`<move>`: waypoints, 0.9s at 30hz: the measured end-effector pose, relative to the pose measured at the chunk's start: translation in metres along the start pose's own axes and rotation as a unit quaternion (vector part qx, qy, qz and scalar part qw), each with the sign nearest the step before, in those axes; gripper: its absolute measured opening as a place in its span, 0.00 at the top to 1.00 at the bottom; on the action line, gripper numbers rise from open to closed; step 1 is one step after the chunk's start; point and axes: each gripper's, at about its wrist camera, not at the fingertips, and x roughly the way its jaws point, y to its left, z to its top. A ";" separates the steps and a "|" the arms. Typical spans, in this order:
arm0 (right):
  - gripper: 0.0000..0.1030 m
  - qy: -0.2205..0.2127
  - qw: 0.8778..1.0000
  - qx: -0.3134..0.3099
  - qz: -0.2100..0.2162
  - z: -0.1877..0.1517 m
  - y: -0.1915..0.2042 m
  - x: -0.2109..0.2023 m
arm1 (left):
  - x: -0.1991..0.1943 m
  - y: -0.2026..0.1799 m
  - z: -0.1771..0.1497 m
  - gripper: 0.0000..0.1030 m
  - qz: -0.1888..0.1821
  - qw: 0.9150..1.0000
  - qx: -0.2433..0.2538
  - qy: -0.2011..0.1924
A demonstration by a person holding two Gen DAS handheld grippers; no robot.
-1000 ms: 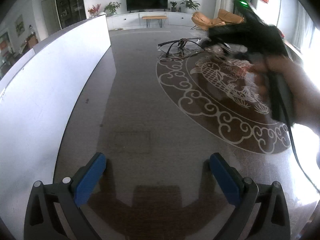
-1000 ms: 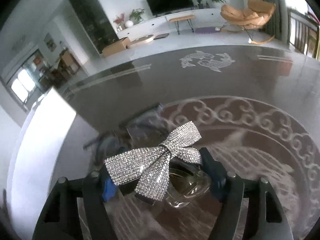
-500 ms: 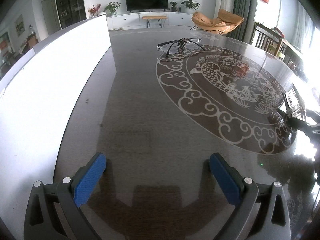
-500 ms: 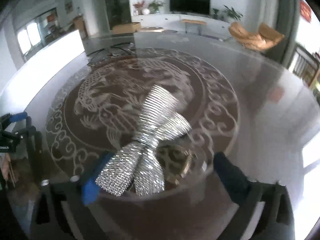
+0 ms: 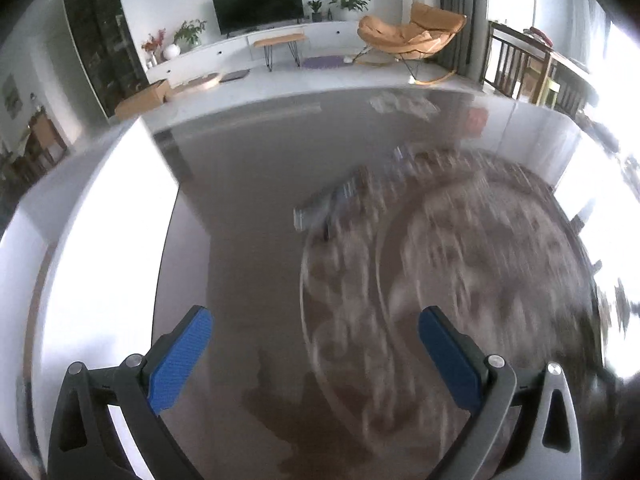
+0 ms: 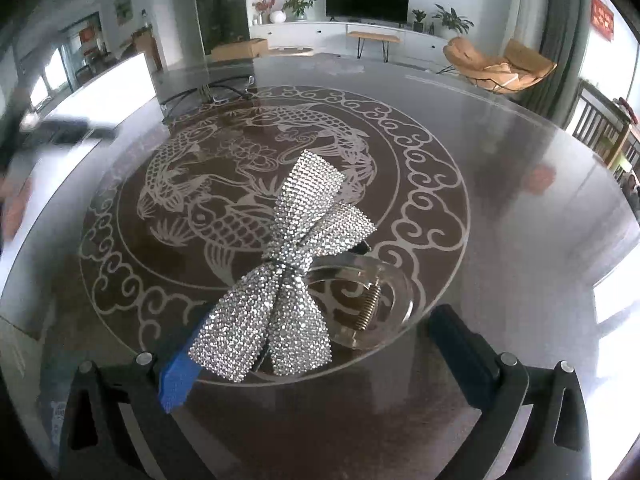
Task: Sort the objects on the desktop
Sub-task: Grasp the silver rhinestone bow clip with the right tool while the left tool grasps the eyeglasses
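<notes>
While the right gripper (image 6: 316,354) hangs over the round table (image 6: 520,208), its jaws stand wide apart and press on nothing. Low in the middle of the right wrist view lies a hair clip (image 6: 296,276), a sparkling silver bow on a clear plastic clasp with a small metal spring. It rests on the table's fish-and-cloud pattern (image 6: 224,184). The bow's lower left tip overlaps the blue pad of the left finger (image 6: 178,380) in the picture, though whether they touch I cannot tell; the right finger (image 6: 468,356) stands apart from the clasp. A pair of glasses (image 6: 208,94) lies at the upper left of that view, near the table's far edge.

The left gripper (image 5: 316,360) is also spread open, with only tabletop between its blue pads (image 5: 180,360). Its view is blurred; a dark smeared object sits near the centre, too unclear to name. A white board (image 5: 92,264) fills the left side.
</notes>
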 end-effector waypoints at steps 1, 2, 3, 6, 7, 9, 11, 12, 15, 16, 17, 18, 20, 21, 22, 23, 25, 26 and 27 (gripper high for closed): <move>0.00 0.000 1.000 0.000 0.000 0.000 0.000 0.000 | 0.008 0.000 0.014 0.00 0.002 1.000 -0.001 -0.005; 0.00 0.000 1.000 0.000 0.000 0.000 -0.001 0.000 | 0.015 0.001 0.025 0.00 0.003 1.000 -0.002 -0.010; 0.00 0.000 1.000 0.000 0.000 0.000 -0.001 0.000 | 0.023 -0.001 0.036 0.00 0.002 1.000 -0.001 -0.013; 0.00 0.000 1.000 0.000 0.000 0.000 0.000 0.000 | 0.050 -0.012 0.059 0.00 0.003 1.000 0.007 -0.008; 0.00 0.000 1.000 0.000 0.000 0.000 0.000 0.000 | 0.056 -0.015 0.062 0.00 0.002 1.000 0.010 -0.006; 0.00 0.000 1.000 0.000 0.000 0.000 -0.001 0.000 | 0.071 -0.023 0.069 0.00 -0.004 1.000 0.018 0.000; 0.00 0.000 1.000 0.000 0.000 0.000 0.000 0.000 | 0.085 -0.027 0.074 0.00 -0.013 1.000 0.027 0.006; 0.00 0.000 1.000 0.000 0.000 0.000 0.000 0.000 | 0.090 -0.028 0.073 0.12 -0.023 0.999 0.031 0.008; 0.00 0.000 1.000 0.000 0.000 0.000 0.000 0.000 | 0.088 -0.026 0.068 0.70 -0.066 0.998 0.012 -0.002; 0.00 0.000 1.000 0.000 0.000 0.001 0.000 0.000 | 0.085 -0.025 0.066 0.77 -0.056 0.998 0.004 -0.004; 0.00 0.000 1.000 0.000 0.000 0.001 0.000 0.000 | 0.082 -0.023 0.064 0.83 -0.056 0.998 -0.004 -0.004; 0.00 0.000 1.000 0.000 0.000 0.001 -0.001 0.000 | 0.079 -0.022 0.060 0.86 -0.056 0.998 -0.008 -0.004; 0.00 0.000 1.000 0.000 0.000 0.001 0.000 0.000 | 0.069 -0.024 0.047 0.87 -0.044 0.999 -0.013 -0.001; 0.00 0.000 1.000 0.000 0.000 0.001 0.000 0.000 | 0.062 -0.025 0.038 0.87 -0.035 0.999 -0.014 -0.001; 0.00 0.000 1.000 0.000 0.000 0.001 0.000 0.000 | 0.056 -0.028 0.028 0.87 -0.025 1.000 -0.013 0.001; 0.00 0.000 1.000 0.000 0.000 0.001 0.000 0.000 | 0.047 -0.032 0.015 0.87 -0.012 1.000 -0.010 0.002; 0.00 0.000 1.000 0.000 0.000 0.001 0.000 0.000 | 0.032 -0.038 -0.008 0.87 0.004 1.000 -0.010 0.003; 0.00 0.000 1.000 0.000 0.000 0.001 0.000 0.000 | 0.024 -0.040 -0.019 0.87 0.010 1.000 -0.010 0.004; 0.00 0.000 1.000 0.000 0.000 0.001 0.000 0.000 | 0.015 -0.042 -0.031 0.87 0.015 1.000 -0.011 0.005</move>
